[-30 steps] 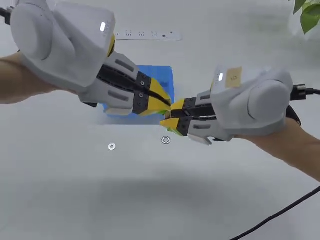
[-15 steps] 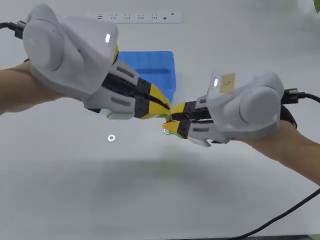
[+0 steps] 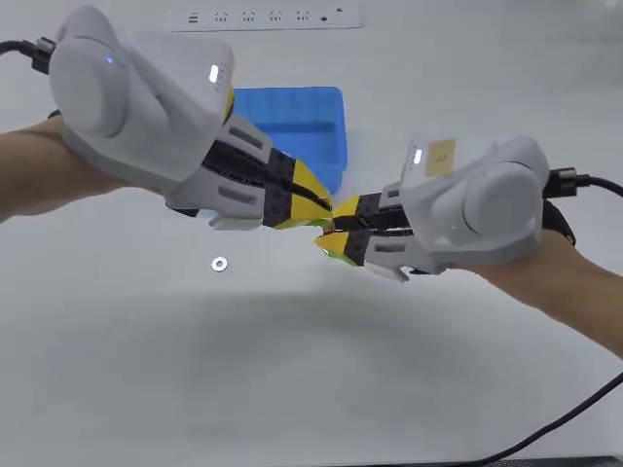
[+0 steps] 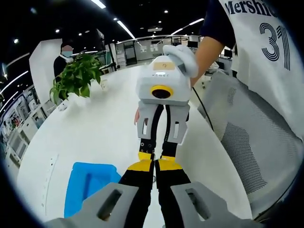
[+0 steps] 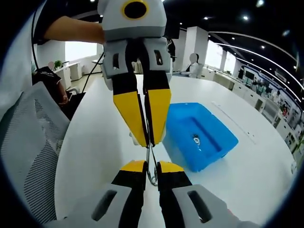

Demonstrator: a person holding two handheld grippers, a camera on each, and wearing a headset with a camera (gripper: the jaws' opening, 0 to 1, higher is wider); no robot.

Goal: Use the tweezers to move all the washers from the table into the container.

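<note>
My two grippers meet tip to tip above the white table. The left gripper (image 3: 321,209) comes in from the left and the right gripper (image 3: 327,237) from the right. In the right gripper view, thin metal tweezers (image 5: 149,159) run from between the left gripper's yellow fingers (image 5: 159,114) down into the right gripper's own jaws; both look shut on them. The blue container (image 3: 292,117) lies just behind the tips and holds a washer (image 5: 196,140). One loose washer (image 3: 220,263) lies on the table to the left, below the left gripper.
A white power strip (image 3: 263,17) lies along the far table edge. A black cable (image 3: 565,418) trails off at the lower right. A potted plant (image 4: 76,76) stands at the table's far side and a mesh chair (image 4: 256,142) beside it.
The head view has shifted, so everything sits lower in the picture. The grippers stay tip to tip; the washer seen under the right gripper's tips is now hidden behind them.
</note>
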